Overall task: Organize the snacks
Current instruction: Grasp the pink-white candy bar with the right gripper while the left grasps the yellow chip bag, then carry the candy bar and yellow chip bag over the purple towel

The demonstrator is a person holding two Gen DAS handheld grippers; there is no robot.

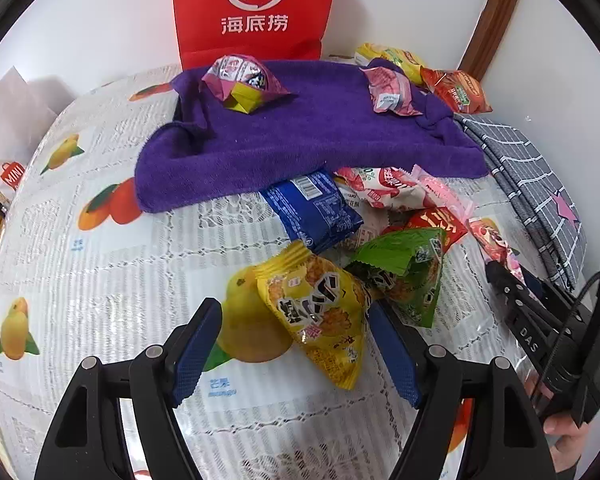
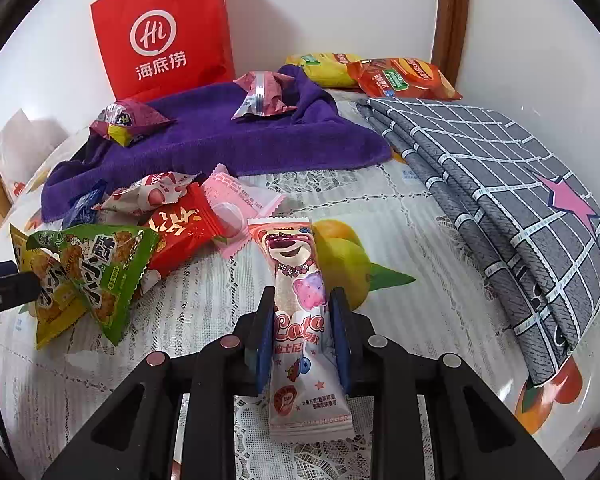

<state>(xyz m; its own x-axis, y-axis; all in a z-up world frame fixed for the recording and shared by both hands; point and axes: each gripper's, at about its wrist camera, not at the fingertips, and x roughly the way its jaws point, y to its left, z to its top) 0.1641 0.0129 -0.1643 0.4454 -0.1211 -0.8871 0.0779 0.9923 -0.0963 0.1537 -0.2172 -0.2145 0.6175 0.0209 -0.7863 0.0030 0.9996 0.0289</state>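
- Two grippers work over a table covered by a lace-and-fruit print tablecloth [image 2: 380,208]; the purple towel [image 2: 228,140] at the back of it serves as the landmark below.
- Behind the purple towel a red paper bag [image 2: 164,36] stands upright against the white wall.
- Right of the towel lies a folded grey checked cloth [image 2: 500,184] with a pink star, running from the back toward the near edge.
- On the towel sit two small pink-purple packets [image 2: 128,122], one at its left end, one near its right.
- Behind the towel's right corner lie a yellow bag [image 2: 324,66] and an orange bag [image 2: 404,78], side by side.
- Under the towel's front edge a blue packet [image 1: 314,208] pokes out; beside it, in front of the towel, are a white strawberry packet [image 2: 156,194], a pink wrapper [image 2: 240,200] and a red packet [image 2: 180,232], heaped and touching.
- Nearer than those, a green triangular snack [image 2: 108,268] leans against a yellow triangular snack [image 1: 320,312].
- The left gripper [image 1: 296,344] stands about half open; the yellow snack lies between its blue pads, untouched by the left one, contact with the right one unclear. The green snack crowds the right finger.
- The right gripper [image 2: 302,312] is clamped narrow on a long pink bear-print snack stick [image 2: 296,272], in front of the towel and clear of the heap. Its long axis runs along the fingers, bear end pointing toward the towel, the other end back between the fingers.
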